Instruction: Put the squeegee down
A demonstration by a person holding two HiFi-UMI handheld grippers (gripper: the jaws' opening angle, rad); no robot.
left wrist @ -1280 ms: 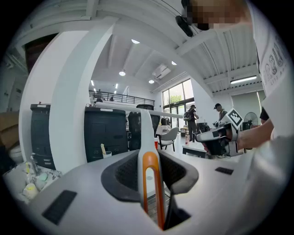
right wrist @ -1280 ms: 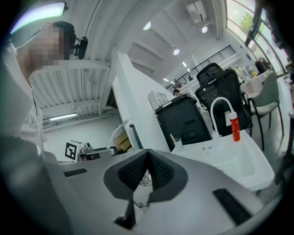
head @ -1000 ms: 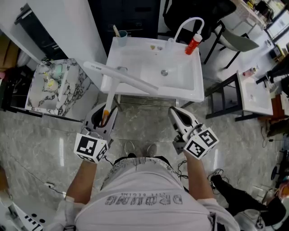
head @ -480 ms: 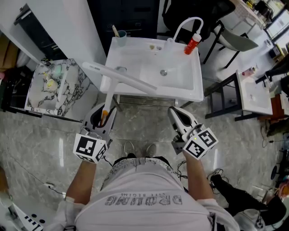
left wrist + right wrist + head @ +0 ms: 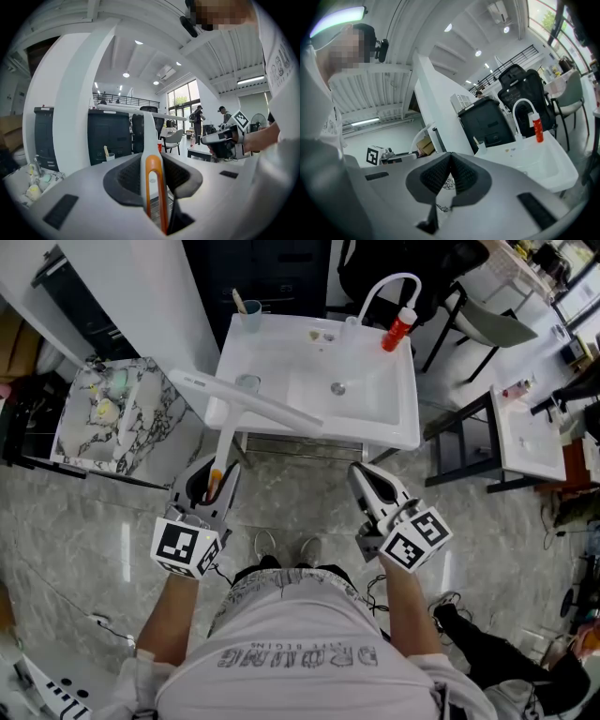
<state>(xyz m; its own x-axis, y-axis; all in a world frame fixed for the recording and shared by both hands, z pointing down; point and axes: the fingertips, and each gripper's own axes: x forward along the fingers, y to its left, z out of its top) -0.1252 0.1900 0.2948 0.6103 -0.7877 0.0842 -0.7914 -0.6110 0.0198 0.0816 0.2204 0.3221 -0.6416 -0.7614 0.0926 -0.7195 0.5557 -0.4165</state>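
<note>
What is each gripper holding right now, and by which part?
The left gripper holds the squeegee by the orange end of its handle. The right gripper is shut, empty.

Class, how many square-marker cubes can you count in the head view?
2. One marker cube sits on the left claw; the other sits on the right claw. None seems hidden.

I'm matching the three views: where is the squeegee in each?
Head view: squeegee rises from the left gripper, blade over the sink's left edge.
Left gripper view: centre, handle clamped in the jaws.
Right gripper view: not clearly identifiable.
Shared landmark: the cup on the sink's back corner.
</note>
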